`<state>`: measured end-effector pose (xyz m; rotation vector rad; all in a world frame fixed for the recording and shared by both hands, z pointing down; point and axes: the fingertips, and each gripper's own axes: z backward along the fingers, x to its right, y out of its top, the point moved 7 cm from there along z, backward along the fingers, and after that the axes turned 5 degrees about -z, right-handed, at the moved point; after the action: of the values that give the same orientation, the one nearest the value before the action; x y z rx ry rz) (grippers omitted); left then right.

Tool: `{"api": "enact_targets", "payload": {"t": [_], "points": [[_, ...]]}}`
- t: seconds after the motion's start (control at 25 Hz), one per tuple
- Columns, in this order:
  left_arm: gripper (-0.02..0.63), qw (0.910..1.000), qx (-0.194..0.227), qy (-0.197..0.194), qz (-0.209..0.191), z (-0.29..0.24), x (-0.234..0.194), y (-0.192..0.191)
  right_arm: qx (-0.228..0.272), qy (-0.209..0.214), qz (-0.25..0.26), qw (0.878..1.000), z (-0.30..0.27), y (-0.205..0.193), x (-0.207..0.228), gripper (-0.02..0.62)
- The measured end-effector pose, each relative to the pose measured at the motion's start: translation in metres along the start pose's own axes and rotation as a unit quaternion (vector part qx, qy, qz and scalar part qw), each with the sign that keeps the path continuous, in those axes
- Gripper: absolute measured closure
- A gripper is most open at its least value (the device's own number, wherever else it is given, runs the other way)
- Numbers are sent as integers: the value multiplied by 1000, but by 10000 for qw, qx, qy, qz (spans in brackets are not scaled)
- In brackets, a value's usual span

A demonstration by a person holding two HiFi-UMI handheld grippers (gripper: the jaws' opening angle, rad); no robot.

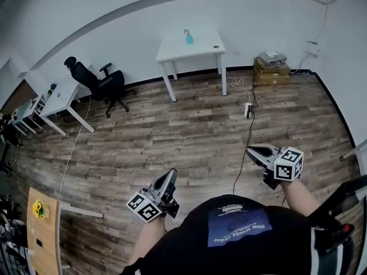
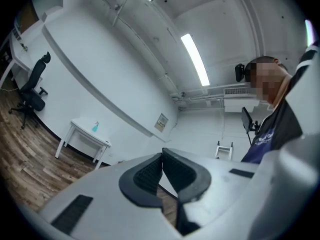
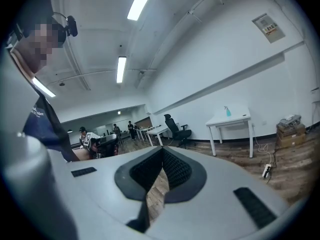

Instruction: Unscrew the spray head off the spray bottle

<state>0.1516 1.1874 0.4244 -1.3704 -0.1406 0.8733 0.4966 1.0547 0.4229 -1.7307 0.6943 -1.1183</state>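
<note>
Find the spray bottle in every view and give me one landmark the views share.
Head view: the spray bottle is at top centre, standing on the white table by the far wall.
Left gripper view: the spray bottle is left of middle, small, on that table.
Right gripper view: the spray bottle is right of centre, on the same table.
Shared landmark: the black office chair, left of the table in all three.

The bottle (image 1: 188,37) stood on the table (image 1: 192,49) by the far wall, well ahead of you. Left of the table, a chair (image 1: 102,83) sat beside a desk (image 1: 59,98). Right of it, boxes (image 1: 271,69) lay on the floor against the wall. A power strip (image 1: 248,110) lay before the table's right legs. Your left gripper (image 1: 172,172) and right gripper (image 1: 250,149) were near your body, well apart from the table.
</note>
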Motion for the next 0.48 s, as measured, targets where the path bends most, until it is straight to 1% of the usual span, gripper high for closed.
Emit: {"api": "enact_targets", "payload": {"t": [0.12, 0.24, 0.36, 0.48], "points": [[614, 9999, 13, 121, 7, -36, 6, -9, -15, 119, -15, 9999, 7, 13, 37, 598], [614, 9998, -41, 166, -67, -63, 11, -16, -62, 193, 52, 9998, 12, 19, 66, 598], [614, 9996, -78, 260, -70, -80, 9, -19, -65, 248, 76, 9996, 9, 25, 89, 598], [614, 9993, -128, 344, -96, -88, -2, -17, -68, 282, 25, 9996, -2, 30, 105, 598]]}}
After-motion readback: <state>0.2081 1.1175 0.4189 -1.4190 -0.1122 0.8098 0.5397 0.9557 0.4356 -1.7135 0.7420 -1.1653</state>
